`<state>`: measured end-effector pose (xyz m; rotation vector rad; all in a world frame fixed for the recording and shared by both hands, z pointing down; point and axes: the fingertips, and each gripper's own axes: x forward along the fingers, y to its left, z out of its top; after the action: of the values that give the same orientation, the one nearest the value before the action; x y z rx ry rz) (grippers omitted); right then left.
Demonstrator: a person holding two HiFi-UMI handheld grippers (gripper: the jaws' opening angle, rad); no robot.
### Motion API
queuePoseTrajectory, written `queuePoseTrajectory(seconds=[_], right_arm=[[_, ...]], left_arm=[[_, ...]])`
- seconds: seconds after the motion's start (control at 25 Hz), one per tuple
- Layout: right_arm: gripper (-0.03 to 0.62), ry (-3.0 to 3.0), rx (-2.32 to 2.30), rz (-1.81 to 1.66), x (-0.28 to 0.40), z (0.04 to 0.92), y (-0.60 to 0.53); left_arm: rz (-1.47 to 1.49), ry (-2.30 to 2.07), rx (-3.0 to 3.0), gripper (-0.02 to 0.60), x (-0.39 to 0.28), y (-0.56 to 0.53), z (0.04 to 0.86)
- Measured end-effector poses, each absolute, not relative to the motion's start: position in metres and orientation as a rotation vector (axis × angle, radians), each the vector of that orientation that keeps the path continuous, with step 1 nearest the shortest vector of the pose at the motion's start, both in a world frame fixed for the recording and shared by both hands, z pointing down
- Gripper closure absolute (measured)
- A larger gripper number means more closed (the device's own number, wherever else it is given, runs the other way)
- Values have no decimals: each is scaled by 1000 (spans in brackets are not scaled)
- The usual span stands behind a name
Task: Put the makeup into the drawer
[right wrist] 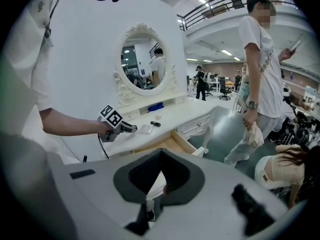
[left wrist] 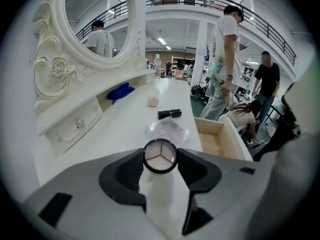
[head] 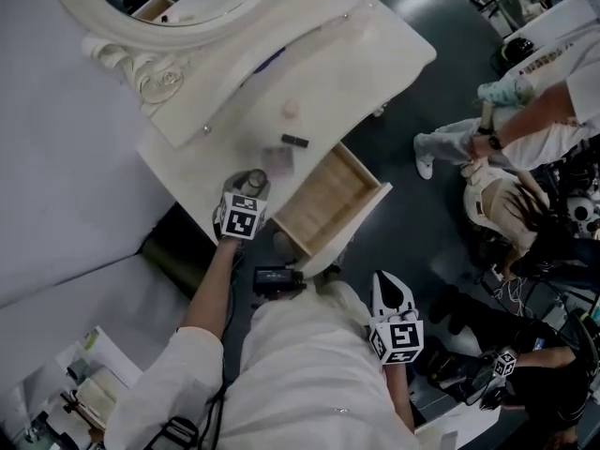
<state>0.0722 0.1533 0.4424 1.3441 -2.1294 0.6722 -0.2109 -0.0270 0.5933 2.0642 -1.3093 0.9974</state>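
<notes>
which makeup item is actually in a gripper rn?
The round compact, clamped between the jaws of the left gripper. The clear case, black lipstick tube and small pale ball all lie loose on the vanity top.

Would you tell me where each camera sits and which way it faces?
Head view: on the head, looking steeply down at vanity and drawer; torso, left arm show.
Left gripper view: on left gripper, facing the mirror; jaws grip a compact.
Right gripper view: on right gripper, facing the vanity; jaws shut.
Shared: all three show the drawer.
</notes>
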Motion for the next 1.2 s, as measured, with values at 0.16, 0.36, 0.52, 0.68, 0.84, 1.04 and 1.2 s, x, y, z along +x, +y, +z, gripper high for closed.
queuePoseTrajectory(seconds=[0.16,0.36,0.52,0.68,0.84,1.04,1.2], right_arm=[[583,-2191,1307,659,70,444,147],[583,-2256,1268,649,71,442,143],[583,-2287,1245,636,76,443,138],[583,-2288,1236,634,90,445,140],[583,-2278,1229,644,107,450,146],[582,-2242,1222,677,133,462,157],[583,-2198,1202,719,152,475,170]], left_arm=[[971,-1307,2077,362,-194,-13,575],[952,-1292,2095,362,-167,8,554],[965,-1266,2110,362,-144,17,551],[984,-1224,2122,362,-116,23,558],[971,-1193,2146,362,-86,23,567],[991,-1122,2187,362,-42,20,592],[983,-1073,2205,362,-11,15,617]])
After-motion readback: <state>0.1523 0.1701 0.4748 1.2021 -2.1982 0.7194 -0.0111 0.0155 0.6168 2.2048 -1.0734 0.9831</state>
